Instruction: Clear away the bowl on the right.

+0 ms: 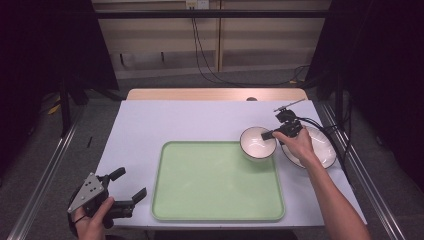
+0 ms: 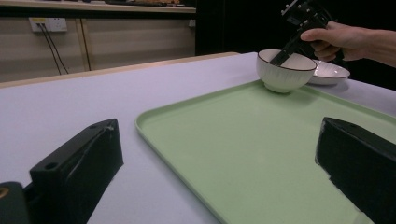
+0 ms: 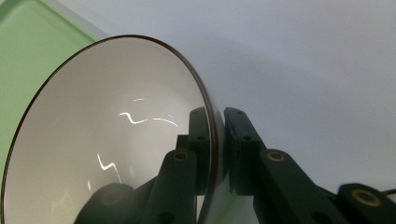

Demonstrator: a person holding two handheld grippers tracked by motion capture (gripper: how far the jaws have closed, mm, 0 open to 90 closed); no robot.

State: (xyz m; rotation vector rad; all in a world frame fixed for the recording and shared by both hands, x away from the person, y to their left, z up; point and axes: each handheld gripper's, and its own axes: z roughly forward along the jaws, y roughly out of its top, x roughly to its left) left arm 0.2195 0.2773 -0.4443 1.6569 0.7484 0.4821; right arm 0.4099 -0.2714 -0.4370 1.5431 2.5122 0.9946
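The right tool is clamped on the rim of the white round ceramic bowl, one black jaw inside the wall and one outside, pads pressing the thin edge. The right gripper view shows that pinch close up: a glossy, smooth inner surface with wavy light reflections and a narrow dark line running round the rim. From the left gripper view the bowl's outer wall appears ribbed with fine vertical grooves, and its foot sits at the far right corner of the pale green rectangular plastic tray, just at the tray's raised lip. Just beside the bowl, on the right, a shallow white round plate lies on the tabletop under the right hand.

The left tool is held at the near left corner of the pale lilac matte tabletop, jaws spread wide with nothing between them, close to the tray's left edge.

The tray has rounded corners and a bare, flat floor; the tabletop to the left and behind it lies open
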